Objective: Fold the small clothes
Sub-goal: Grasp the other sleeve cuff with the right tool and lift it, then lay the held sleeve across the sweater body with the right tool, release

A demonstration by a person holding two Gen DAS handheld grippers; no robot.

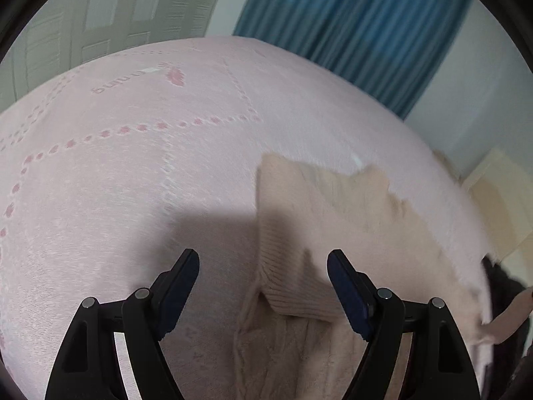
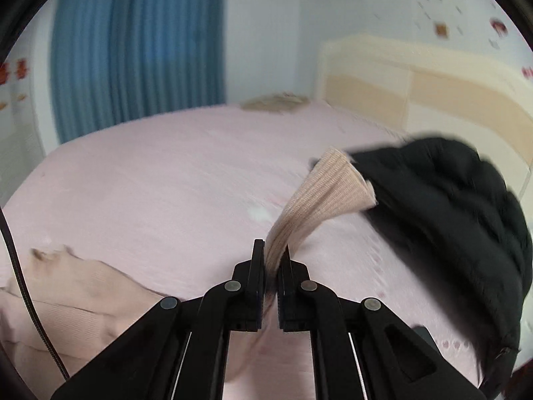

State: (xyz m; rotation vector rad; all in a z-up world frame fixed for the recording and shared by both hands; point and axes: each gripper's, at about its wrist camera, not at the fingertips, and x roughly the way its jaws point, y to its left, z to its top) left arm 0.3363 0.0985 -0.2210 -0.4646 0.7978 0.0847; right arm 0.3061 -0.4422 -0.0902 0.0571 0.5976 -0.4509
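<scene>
A pale pink knit sweater (image 1: 336,220) lies on the pink bed sheet (image 1: 133,173), partly folded, with a ribbed band (image 1: 293,286) near the front. My left gripper (image 1: 263,266) is open and empty just above that band. My right gripper (image 2: 273,250) is shut on the sweater's ribbed cuff (image 2: 326,186), which sticks up and forward from between the fingers. The sweater body (image 2: 73,293) lies at the lower left of the right wrist view.
A black garment (image 2: 466,220) is heaped on the bed to the right; it also shows in the left wrist view (image 1: 503,286). A cream headboard (image 2: 416,100) stands behind it. Blue curtains (image 1: 359,23) and a beige cloth (image 2: 276,102) lie beyond the bed's far edge.
</scene>
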